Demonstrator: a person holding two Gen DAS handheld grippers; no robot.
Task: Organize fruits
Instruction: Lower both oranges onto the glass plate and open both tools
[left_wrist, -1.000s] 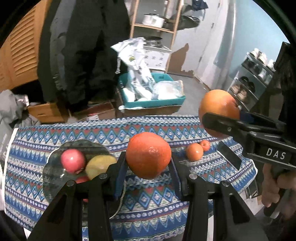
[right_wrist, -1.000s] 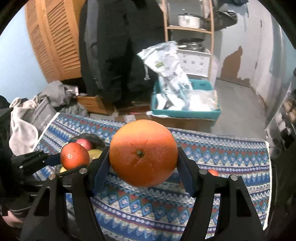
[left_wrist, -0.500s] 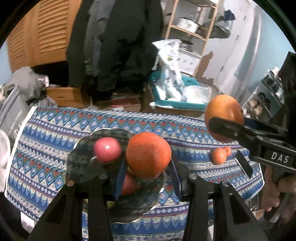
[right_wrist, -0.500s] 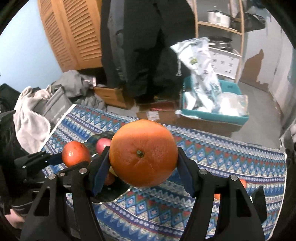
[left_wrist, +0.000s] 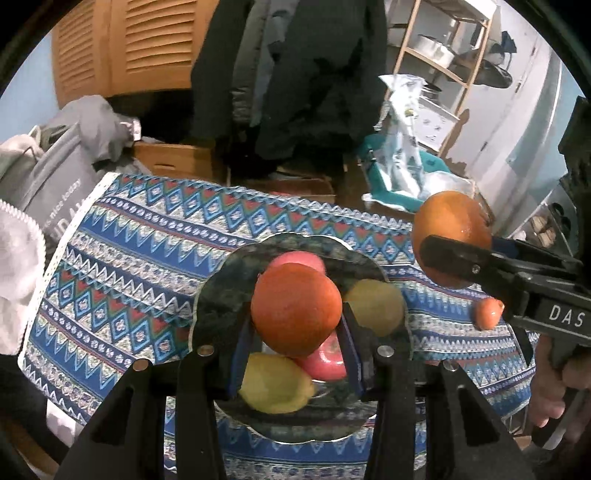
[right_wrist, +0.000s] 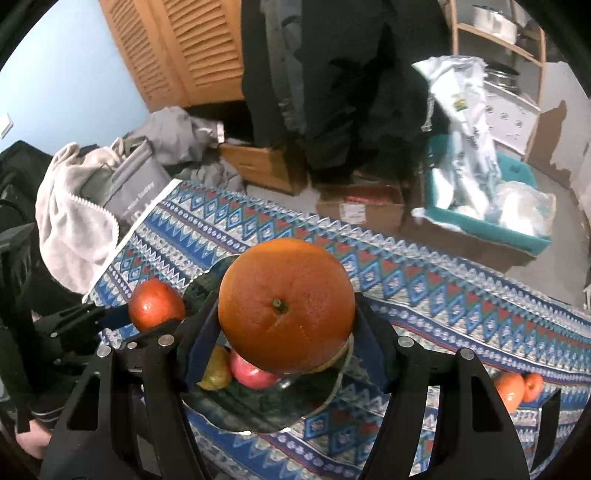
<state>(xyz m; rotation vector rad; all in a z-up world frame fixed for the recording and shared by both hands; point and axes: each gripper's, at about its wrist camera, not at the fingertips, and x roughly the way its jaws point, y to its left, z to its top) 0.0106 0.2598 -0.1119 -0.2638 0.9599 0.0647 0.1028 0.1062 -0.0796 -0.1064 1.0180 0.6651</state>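
The patterned tablecloth (left_wrist: 122, 258) covers the table, and the dark scalloped glass plate (left_wrist: 221, 280) on it is the landmark for everything else. Four fruits already lie on the plate: a pink-red apple (left_wrist: 295, 258) at its far side, a yellow-green one (left_wrist: 375, 310) toward its right edge, a yellow lemon-like fruit (left_wrist: 275, 384) at its near side, and another red apple (left_wrist: 327, 363) beside that.

Directly above the plate's middle, the left gripper (left_wrist: 295, 314) is clamped on a reddish orange (left_wrist: 295, 308), one finger on each flank. Off the plate's right rim, and higher, the right gripper (right_wrist: 284, 314) is clenched on a bigger orange (right_wrist: 284, 304), stem end facing its camera. From that camera the big orange overlaps the plate's near-right part.

To place these well, I'd lower the left one first into the bare patch left of the plate's centre, until it almost touches, and only then spread the fingers; dropped from height it would likely roll into the apples or over the shallow rim. The right one should wait clear of the plate, then take whatever gap remains.

Well to the right of the plate, two small tangerines (right_wrist: 517, 387) sit touching each other on the cloth, not yet collected.
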